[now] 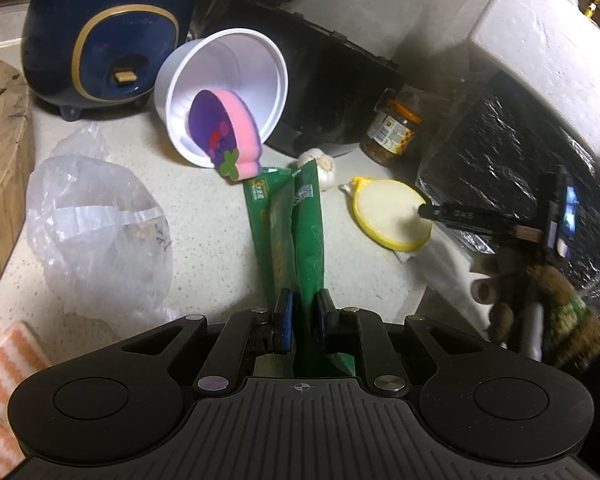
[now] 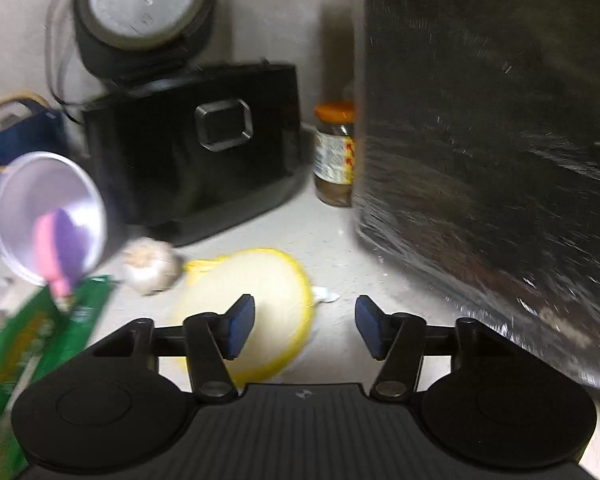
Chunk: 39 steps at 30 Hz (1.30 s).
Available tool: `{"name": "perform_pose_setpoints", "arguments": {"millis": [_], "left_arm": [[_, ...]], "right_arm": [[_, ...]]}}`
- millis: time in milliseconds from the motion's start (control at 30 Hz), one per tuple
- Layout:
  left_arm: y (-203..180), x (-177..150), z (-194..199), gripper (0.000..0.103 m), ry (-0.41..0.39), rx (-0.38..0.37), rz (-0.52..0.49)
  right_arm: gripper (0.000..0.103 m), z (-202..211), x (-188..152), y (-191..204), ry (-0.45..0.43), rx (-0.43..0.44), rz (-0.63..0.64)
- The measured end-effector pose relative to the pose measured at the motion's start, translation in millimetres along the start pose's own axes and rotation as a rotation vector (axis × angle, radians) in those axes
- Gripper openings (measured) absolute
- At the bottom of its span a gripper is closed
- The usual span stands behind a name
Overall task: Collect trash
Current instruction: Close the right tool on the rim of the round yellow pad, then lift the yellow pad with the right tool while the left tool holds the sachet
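My left gripper (image 1: 303,312) is shut on a long green wrapper (image 1: 296,232), which sticks out forward above the counter. A white plastic cup (image 1: 224,92) lies tilted on its side just beyond the wrapper's tip, with a pink and purple foam piece (image 1: 224,136) in its mouth. My right gripper (image 2: 305,326) is open and empty, low over a round yellow-rimmed pad (image 2: 260,304). The wrapper (image 2: 32,344) and the cup (image 2: 48,216) show at the left of the right wrist view. The right gripper's finger (image 1: 460,216) reaches the pad (image 1: 392,212) in the left wrist view.
A garlic bulb (image 1: 320,164) lies beside the pad. Behind stand a black appliance (image 2: 188,152), a blue rice cooker (image 1: 104,36) and an orange-lidded jar (image 2: 336,152). A foil-wrapped box (image 2: 500,160) stands right. A crumpled clear bag (image 1: 100,236) and a wooden block (image 1: 0,140) are left.
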State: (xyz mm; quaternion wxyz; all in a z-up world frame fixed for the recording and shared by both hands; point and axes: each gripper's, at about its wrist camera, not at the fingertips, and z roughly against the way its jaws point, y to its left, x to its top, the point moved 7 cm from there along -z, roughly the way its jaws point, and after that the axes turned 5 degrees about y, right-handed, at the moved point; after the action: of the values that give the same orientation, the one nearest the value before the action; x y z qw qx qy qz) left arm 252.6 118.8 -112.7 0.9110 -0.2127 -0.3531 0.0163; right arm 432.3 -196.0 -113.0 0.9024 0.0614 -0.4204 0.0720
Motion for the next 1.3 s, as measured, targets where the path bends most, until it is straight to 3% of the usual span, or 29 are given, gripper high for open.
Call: {"name": "perform_pose_setpoints", "arguments": {"millis": [100,300,367,400,533,1033,1300], "left_arm": [[2,0,-3,0.016,0.006,0.008,0.007],[6,1,-7,0.016,0.017,0.02,0.019],[6,2,-8,0.016,0.021,0.019,0.017],[6,1,-9,0.016,0.022,0.018,0.016],[4,1,-11,0.016,0.029,0.009,0.011],[1,0,-3,0.016,0.015,-0.015,-0.017],[8,-2,0,0.016,0.007,0.021,-0.016]], "right_arm": [[0.056,-25,4,-12,0.05,0.008,-0.04],[0.056,-47,5,-21,0.095,0.108,-0.174],[0.048,-48,3,-23,0.111,0.156,-0.218],[0.03,-47,3,-22,0.117,0.177,-0.216],[0.012,-29,1,-13,0.102,0.215,-0.189],[0.009,55,-56,51,0.199,0.51,-0.304],[0.009,93,-83,89,0.108,0.402,-0.086]]}}
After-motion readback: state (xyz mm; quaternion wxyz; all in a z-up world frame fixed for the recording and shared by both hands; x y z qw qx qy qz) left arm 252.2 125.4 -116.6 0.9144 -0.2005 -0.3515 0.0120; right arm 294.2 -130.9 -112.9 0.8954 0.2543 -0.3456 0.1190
